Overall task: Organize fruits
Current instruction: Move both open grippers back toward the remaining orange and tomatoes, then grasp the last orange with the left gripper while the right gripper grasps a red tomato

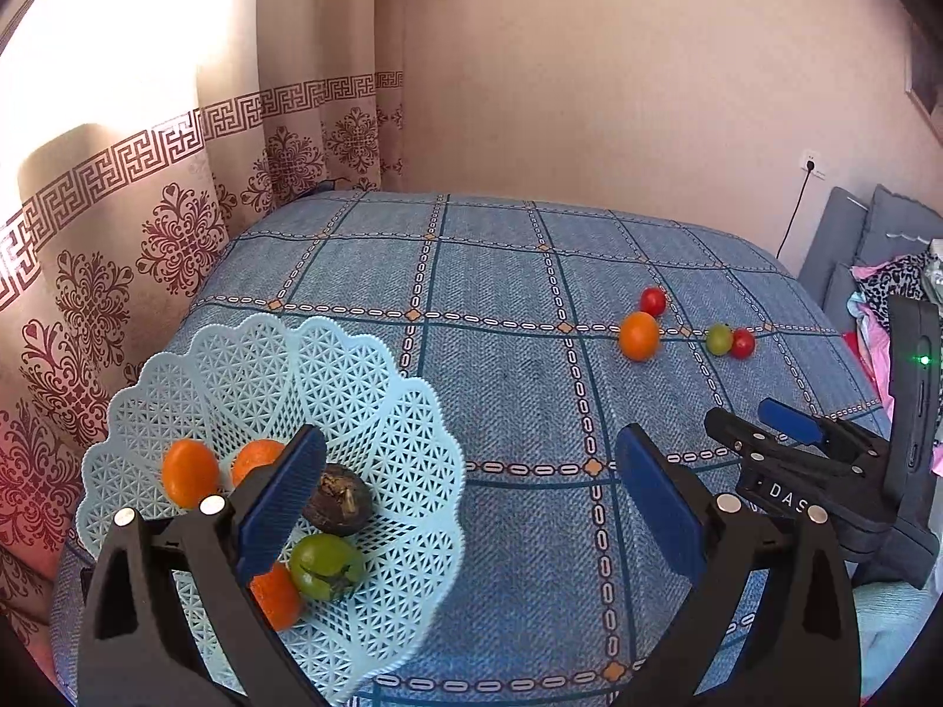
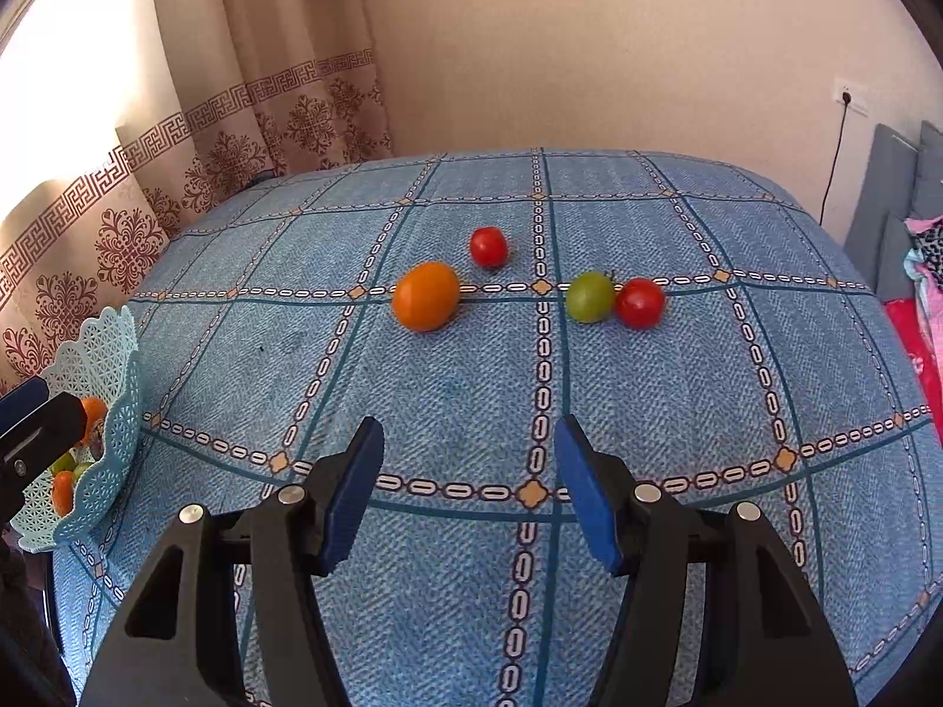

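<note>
Covering the table: a blue checked cloth [image 2: 471,389] fills both your views; curtain [image 1: 147,224] hangs behind at left
Basket: pale blue lattice basket [image 1: 383,412] sits near the cloth's left edge; it holds three oranges [image 1: 190,471], a dark brown fruit [image 1: 339,501] and a green fruit [image 1: 324,565]
Left gripper: your left gripper [image 1: 465,501] hangs with jaws spread wide, gripping nothing; one pad over the basket
Right gripper: your right gripper [image 2: 468,489] is parted wide, empty, above bare cloth
Loose fruit: orange [image 2: 425,296] with a red tomato [image 2: 488,247] just behind; green tomato [image 2: 589,297] touching another red one [image 2: 640,302]
</note>
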